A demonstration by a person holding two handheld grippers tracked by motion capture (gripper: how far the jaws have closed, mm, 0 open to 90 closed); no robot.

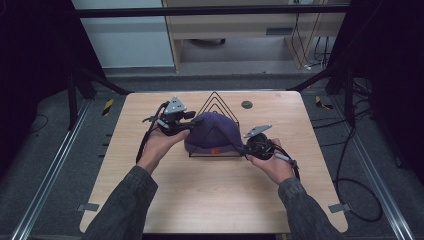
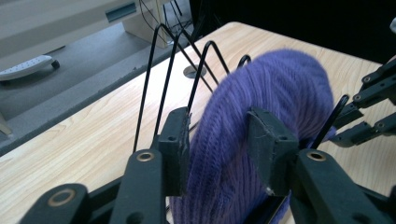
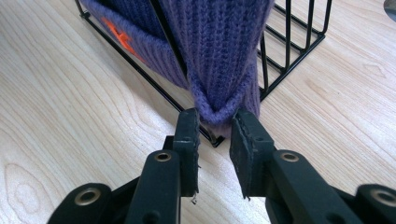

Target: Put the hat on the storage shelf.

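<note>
Risk: the purple knit beanie (image 1: 214, 133) could snag on a wire loop of the black wire rack (image 1: 216, 102) and tip the light rack if pulled unevenly.
Beanie place: draped over the rack at mid-table (image 1: 150, 200).
Left tool (image 2: 218, 140): jaws part open, straddling the beanie's crown; pads seem barely pressing.
Right tool (image 3: 215, 135): jaws narrowly apart around the folded hem corner, grip looks loose; it may slip out.
Materials: soft ribbed wool with an orange tag (image 3: 116, 32); thin rigid triangular wires; smooth pale wood-grain.
</note>
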